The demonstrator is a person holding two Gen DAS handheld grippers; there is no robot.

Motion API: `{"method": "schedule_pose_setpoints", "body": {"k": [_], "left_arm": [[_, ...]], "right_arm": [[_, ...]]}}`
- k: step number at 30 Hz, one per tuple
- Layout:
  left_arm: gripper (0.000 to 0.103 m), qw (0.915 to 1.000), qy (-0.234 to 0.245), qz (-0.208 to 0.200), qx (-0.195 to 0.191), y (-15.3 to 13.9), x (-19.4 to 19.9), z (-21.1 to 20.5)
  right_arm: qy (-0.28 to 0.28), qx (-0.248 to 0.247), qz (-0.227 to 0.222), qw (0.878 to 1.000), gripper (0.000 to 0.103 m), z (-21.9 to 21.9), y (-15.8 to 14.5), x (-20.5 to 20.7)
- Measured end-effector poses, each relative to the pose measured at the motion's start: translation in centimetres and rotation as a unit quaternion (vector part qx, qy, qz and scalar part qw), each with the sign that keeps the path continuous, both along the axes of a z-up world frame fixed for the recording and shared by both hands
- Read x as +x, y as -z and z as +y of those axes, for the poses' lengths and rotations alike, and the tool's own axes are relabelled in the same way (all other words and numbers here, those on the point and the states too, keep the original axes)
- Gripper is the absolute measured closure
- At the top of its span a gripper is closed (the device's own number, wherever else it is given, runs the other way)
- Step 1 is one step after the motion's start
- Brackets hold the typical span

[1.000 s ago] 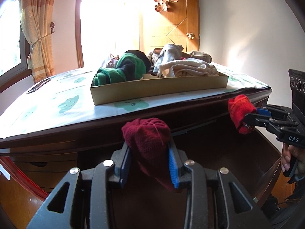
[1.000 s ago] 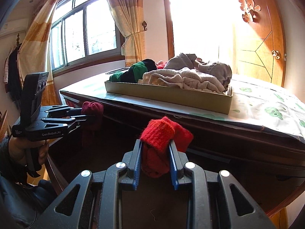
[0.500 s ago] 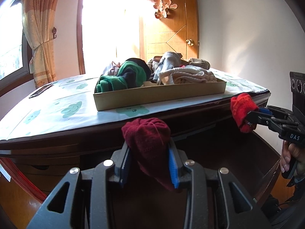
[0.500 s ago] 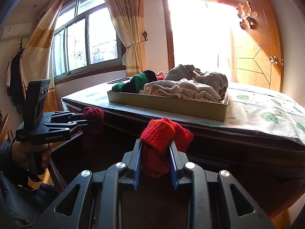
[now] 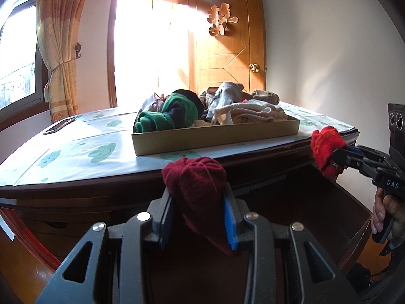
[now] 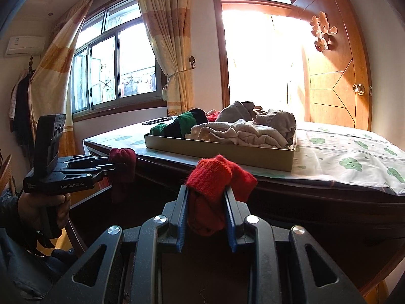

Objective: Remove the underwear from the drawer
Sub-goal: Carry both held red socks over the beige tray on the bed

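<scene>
My left gripper [image 5: 196, 202] is shut on a dark maroon knit garment [image 5: 195, 182] and holds it above the open dark drawer [image 5: 349, 202], at about the height of the table edge. It also shows in the right wrist view [image 6: 119, 167]. My right gripper [image 6: 206, 202] is shut on a bright red knit garment [image 6: 215, 177], held beside the table front; it also shows in the left wrist view [image 5: 326, 149]. The drawer's inside is dark and I cannot see what lies in it.
A cardboard tray [image 5: 215, 136] piled with green, grey and beige clothes sits on the cloth-covered table [image 5: 76, 152]. A phone [image 5: 59, 126] lies at the table's far left. A wooden door [image 5: 227, 50] and curtained windows [image 6: 116, 71] stand behind.
Both grippers have risen with their garments; the table top and tray now sit lower in both views. Both grips are unchanged.
</scene>
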State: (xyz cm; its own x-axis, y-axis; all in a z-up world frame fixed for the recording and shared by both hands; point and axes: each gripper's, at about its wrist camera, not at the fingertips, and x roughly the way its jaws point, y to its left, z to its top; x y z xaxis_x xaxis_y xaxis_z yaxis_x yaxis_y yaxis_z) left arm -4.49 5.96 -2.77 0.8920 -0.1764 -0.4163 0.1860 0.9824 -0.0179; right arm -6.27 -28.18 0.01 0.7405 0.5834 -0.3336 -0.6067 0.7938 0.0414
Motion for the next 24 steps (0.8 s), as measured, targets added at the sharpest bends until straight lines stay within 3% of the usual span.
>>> {"method": "schedule_pose_setpoints", "body": {"k": [14, 24], "left_arm": [[0.069, 0.9994, 0.003, 0.015, -0.031, -0.1, 0.8, 0.8], [0.069, 0.9994, 0.012, 0.022, -0.024, -0.9, 1.5, 0.1]], "right_arm": [[-0.004, -0.003, -0.002, 1.0, 0.075, 0.3, -0.3, 0.1], [-0.007, -0.011, 0.005, 1.0, 0.074, 0.4, -0.9, 0.6]]}}
